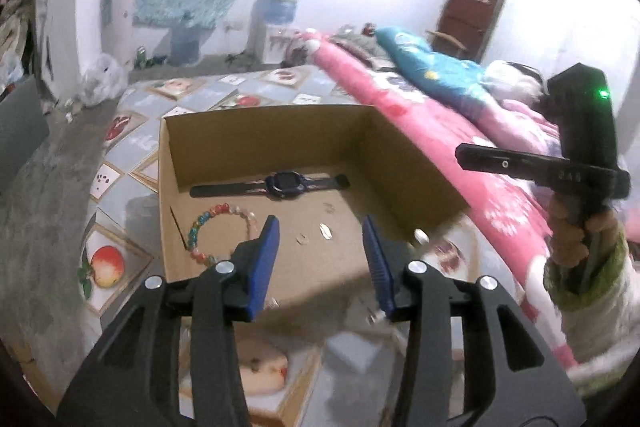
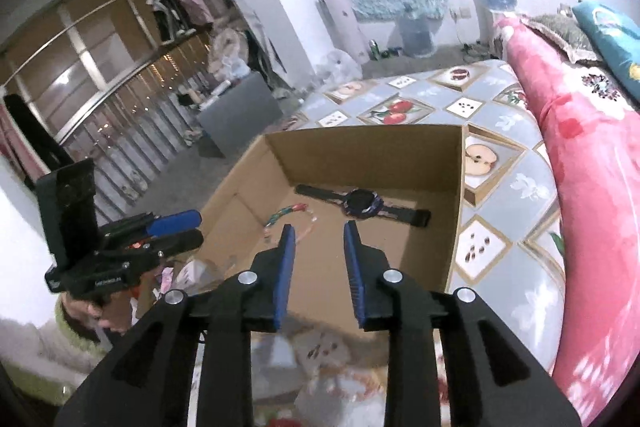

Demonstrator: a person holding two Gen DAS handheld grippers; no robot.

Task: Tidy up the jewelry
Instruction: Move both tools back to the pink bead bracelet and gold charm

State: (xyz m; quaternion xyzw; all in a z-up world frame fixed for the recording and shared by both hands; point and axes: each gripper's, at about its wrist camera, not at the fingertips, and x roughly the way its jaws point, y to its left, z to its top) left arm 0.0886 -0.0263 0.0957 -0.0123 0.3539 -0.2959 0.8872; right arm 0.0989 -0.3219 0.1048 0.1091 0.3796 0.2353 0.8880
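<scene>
Dark watch point(image 1: 280, 183) lies flat – beaded bracelet point(image 1: 218, 227), seemingly multicoloured, beside it.

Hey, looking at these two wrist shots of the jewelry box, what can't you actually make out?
- Small pale pieces on the cardboard box floor, left wrist view: too small to identify.
- Beaded bracelet: its near part is hidden behind the left gripper.
- Items by the box's near edge, right wrist view: blurred, behind the right gripper.
- Watch face: unreadable.
</scene>
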